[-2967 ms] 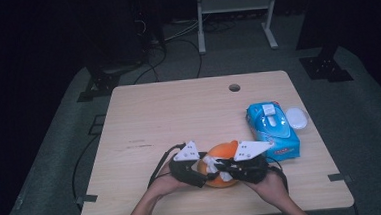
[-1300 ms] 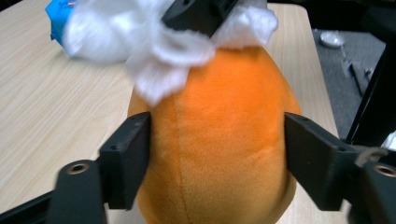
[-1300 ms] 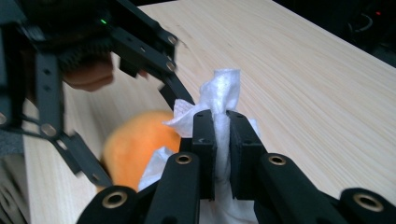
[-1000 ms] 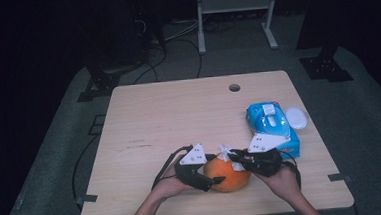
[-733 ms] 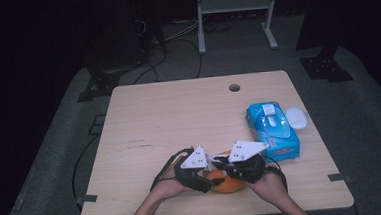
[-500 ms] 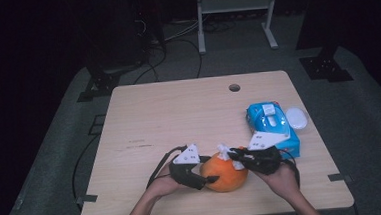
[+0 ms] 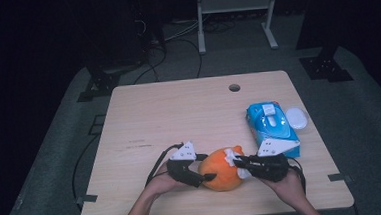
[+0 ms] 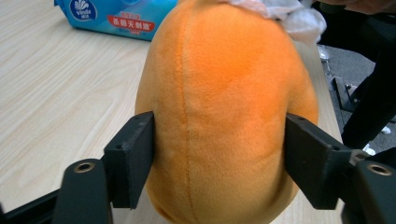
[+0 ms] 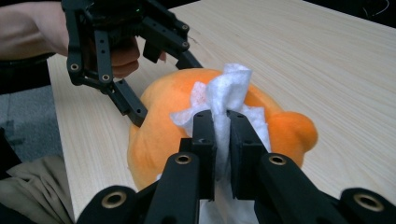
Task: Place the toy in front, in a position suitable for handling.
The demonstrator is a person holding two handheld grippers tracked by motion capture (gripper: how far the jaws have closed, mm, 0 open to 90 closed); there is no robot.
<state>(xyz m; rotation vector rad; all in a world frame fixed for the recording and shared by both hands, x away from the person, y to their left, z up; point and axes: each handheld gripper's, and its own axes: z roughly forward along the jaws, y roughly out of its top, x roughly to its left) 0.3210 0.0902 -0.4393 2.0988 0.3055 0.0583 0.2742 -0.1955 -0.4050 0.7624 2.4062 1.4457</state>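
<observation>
An orange plush toy [image 7: 220, 172] lies near the table's front edge. My left gripper [image 7: 207, 167] has it from the left, and both pads press into the toy's sides [image 8: 219, 102]. Those jaws have just been opening a little with the toy still between them. My right gripper [image 7: 238, 163] comes from the right, shut on a crumpled white wipe [image 9: 229, 86] that rests against the top of the toy [image 9: 159, 121]. In the right gripper view the left gripper's fingers [image 9: 130, 105] reach around the toy's far side.
A blue pack of wipes [image 7: 272, 127] lies just beyond my right hand, with a small white round object [image 7: 296, 117] beside it. The wooden table [image 7: 179, 113] has a hole [image 7: 234, 88] near its far edge. A metal stand [image 7: 235, 4] is on the floor behind.
The right gripper carried the wipe leftward over the toy, then back to the toy's right end. The left gripper stayed on the toy, shifting only slightly.
</observation>
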